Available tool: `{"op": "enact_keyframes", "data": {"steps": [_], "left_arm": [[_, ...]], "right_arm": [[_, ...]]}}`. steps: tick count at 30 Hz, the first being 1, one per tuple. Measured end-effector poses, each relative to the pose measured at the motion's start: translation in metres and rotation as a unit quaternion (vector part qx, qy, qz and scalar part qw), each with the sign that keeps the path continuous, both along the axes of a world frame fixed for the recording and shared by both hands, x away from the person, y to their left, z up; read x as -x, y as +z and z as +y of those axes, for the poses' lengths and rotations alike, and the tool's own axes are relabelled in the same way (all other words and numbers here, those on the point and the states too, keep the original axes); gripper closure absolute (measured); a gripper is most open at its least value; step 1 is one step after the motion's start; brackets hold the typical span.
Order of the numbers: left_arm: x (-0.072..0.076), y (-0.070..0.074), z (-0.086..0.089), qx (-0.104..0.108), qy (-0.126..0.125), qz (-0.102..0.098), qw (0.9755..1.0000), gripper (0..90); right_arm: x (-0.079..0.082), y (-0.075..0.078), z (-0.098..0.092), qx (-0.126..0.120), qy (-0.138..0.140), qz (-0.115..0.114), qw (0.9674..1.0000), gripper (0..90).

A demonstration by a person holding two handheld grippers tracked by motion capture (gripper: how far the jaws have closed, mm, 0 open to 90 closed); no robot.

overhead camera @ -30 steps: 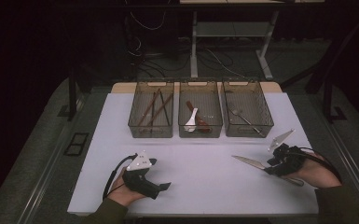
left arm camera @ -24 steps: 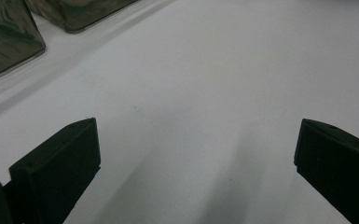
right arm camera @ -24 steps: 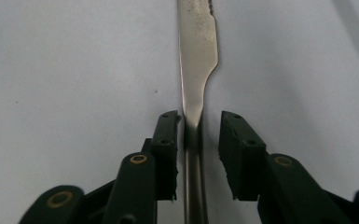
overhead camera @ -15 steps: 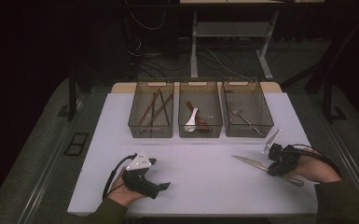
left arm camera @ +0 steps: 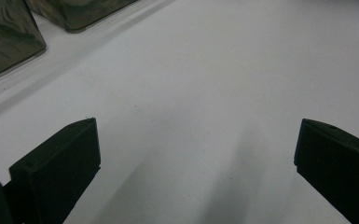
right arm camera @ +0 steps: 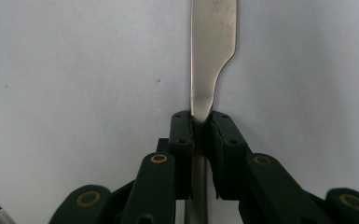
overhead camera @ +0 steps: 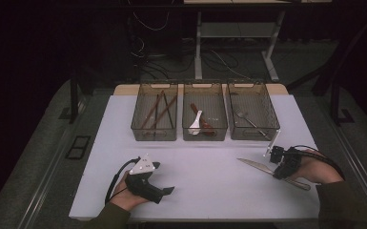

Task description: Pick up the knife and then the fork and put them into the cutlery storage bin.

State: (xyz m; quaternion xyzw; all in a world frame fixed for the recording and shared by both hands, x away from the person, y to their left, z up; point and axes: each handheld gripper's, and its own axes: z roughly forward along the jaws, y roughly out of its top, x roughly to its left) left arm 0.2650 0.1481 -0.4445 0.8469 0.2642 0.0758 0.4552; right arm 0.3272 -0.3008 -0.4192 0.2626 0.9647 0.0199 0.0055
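Gripping a table knife (right arm camera: 213, 51) where blade meets handle, the right gripper (right arm camera: 200, 123) has just closed its jaws on it — knife flat on the white table (overhead camera: 205, 181), front right. Left gripper (left arm camera: 196, 154) — jaws wide, empty. Beyond, three bins (overhead camera: 205, 134).

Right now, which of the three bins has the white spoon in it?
The middle bin: the white spoon lies inside it.

No readable text, label, brand, number or sign is to be found in any of the views. No lettering or marking can be made out on the white desk (overhead camera: 209, 191), the three clear bins (overhead camera: 205, 112) or the knife (right arm camera: 212, 51).
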Motion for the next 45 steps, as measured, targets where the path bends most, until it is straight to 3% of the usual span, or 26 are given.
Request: {"op": "enact_keyframes", "data": {"steps": [6,9,13,18,23,25,30,41,45], "left_arm": [[0.0,0.0,0.001,0.0,0.0,-0.001,1.0,0.0],[0.0,0.0,0.001,0.0,0.0,-0.001,1.0,0.0],[0.0,0.001,0.001,0.0,0.0,-0.001,1.0,0.0],[0.0,0.001,0.001,0.0,0.0,-0.002,1.0,0.0],[0.0,0.001,0.001,0.0,-0.001,-0.003,1.0,0.0],[0.0,0.001,0.001,0.0,0.0,-0.003,1.0,0.0],[0.0,0.001,0.001,0.001,0.0,-0.003,1.0,0.0],[-0.004,-0.001,0.004,0.006,0.004,0.001,1.0,0.0],[-0.007,-0.001,0.007,0.014,0.009,0.004,0.9999,0.0]], "right_arm": [[0.0,0.0,-0.001,-0.004,-0.002,-0.003,1.0,80.2],[0.002,0.002,-0.005,-0.026,-0.009,-0.002,0.9996,80.2],[0.001,0.007,-0.01,-0.057,-0.017,-0.022,0.998,80.2],[0.001,0.018,-0.017,-0.111,-0.034,-0.051,0.992,80.2],[0.0,0.024,-0.026,-0.165,-0.06,-0.087,0.9807,80.2],[-0.001,0.026,-0.031,-0.189,-0.068,-0.098,0.9747,80.2],[-0.002,0.029,-0.043,-0.251,-0.09,-0.122,0.9561,80.2],[-0.004,0.029,-0.056,-0.343,-0.131,-0.171,0.9142,80.2],[-0.005,0.03,-0.057,-0.36,-0.132,-0.186,0.9046,80.2]]}}
